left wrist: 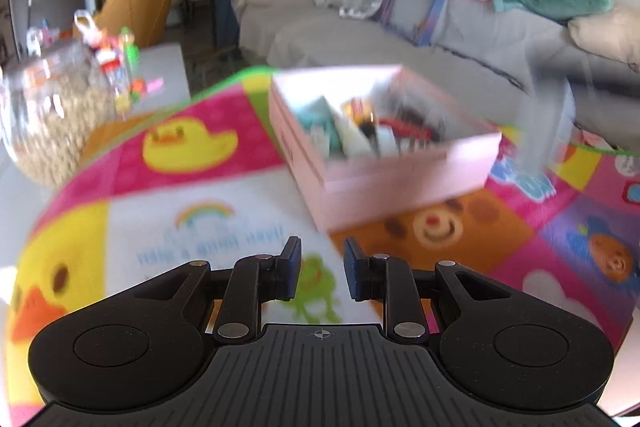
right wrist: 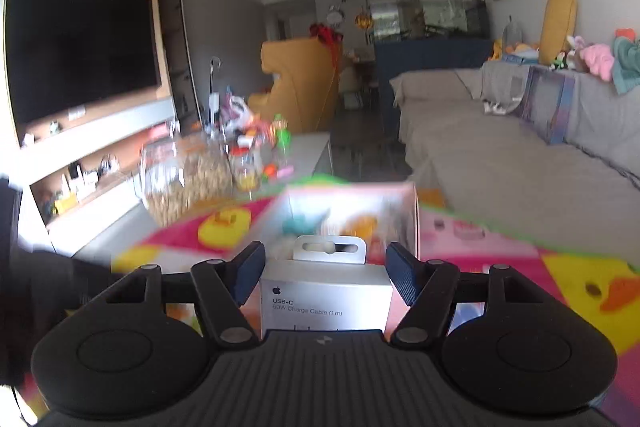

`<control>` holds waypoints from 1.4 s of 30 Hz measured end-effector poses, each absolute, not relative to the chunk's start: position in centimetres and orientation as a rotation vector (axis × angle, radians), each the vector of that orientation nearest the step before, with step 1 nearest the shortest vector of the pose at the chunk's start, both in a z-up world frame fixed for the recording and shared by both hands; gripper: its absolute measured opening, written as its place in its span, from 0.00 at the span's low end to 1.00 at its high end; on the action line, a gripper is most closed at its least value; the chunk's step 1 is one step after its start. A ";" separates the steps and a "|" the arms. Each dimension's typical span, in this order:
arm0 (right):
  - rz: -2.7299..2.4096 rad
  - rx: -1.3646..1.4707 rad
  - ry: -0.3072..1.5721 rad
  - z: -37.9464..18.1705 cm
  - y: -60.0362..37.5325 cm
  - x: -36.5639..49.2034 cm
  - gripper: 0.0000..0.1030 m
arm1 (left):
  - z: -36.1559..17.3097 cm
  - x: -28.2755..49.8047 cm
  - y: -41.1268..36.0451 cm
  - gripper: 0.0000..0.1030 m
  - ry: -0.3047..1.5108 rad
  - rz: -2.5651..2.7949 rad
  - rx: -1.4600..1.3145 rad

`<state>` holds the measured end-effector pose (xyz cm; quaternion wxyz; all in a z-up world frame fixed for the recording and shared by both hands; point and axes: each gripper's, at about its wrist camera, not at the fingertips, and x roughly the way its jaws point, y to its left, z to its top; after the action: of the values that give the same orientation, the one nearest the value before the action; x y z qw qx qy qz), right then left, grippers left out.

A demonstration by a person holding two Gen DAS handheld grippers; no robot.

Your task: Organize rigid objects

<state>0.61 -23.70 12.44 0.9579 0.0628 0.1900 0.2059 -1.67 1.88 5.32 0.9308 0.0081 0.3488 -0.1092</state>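
Now the right hand-held gripper (right wrist: 325, 273) squeezed the cable box (right wrist: 325, 301) near the pink box (right wrist: 360, 203), the left hand-held gripper (left wrist: 322, 269) stood apart and bare, and a loose squeeze could drop it.

A bench (left wrist: 168, 67) carries everything here, and a bright cartoon mat (left wrist: 224, 195) covers the greater part of its top, with squares showing yellow ducks, a rainbow, a green frog and a bear face. The mat's green border runs along its far edge. A pink open box (left wrist: 384, 171) sits directly on the mat toward the far edge, holding a blurred jumble of small items. At the far left corner, where the bare pale bench top shows beyond the mat, stands a glass jar (left wrist: 52, 115) filled with pale grains. Behind the jar, near the far edge, lies a cluster of small colourful bottles and packets (left wrist: 120, 67), too blurred to identify.
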 end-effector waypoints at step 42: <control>0.156 -0.047 0.764 -0.2 -18.8 3.6 0.99 | 0.4 -1.1 -1.1 0.13 0.678 -0.123 0.027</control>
<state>3.55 -18.76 -0.24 0.9247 -0.0231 0.3723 0.0761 -1.10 -1.15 0.41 0.9411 0.0132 0.3324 -0.0605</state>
